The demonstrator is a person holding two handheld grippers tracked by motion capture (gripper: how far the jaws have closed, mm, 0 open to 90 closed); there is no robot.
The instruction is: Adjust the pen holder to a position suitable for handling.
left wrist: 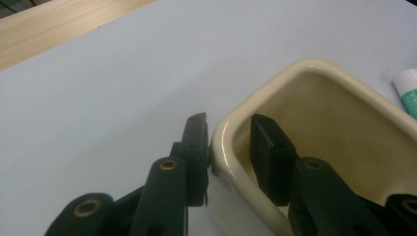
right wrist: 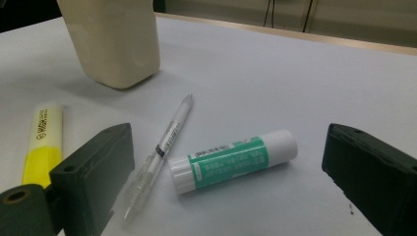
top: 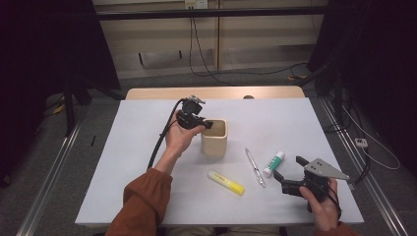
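Note:
A cream square cup [top: 215, 140] stands upright near the middle of the white table. My left gripper [top: 206, 124] reaches over its near-left rim. In the left gripper view the cup's wall [left wrist: 314, 66] runs between the jaws, one pad outside and one inside, and my left gripper [left wrist: 231, 123] is shut on it. My right gripper [top: 287, 167] hovers at the front right, open and holding nothing. In the right gripper view my right gripper [right wrist: 228, 135] frames a green-and-white glue stick [right wrist: 233, 160] lying flat, with the cup [right wrist: 115, 44] farther back.
A clear pen [top: 255, 167] lies beside the glue stick [top: 274, 163], and a yellow highlighter [top: 225, 182] lies in front of the cup. The white table top [top: 147, 162] has a wooden strip along its far edge. Cables trail on the floor beyond.

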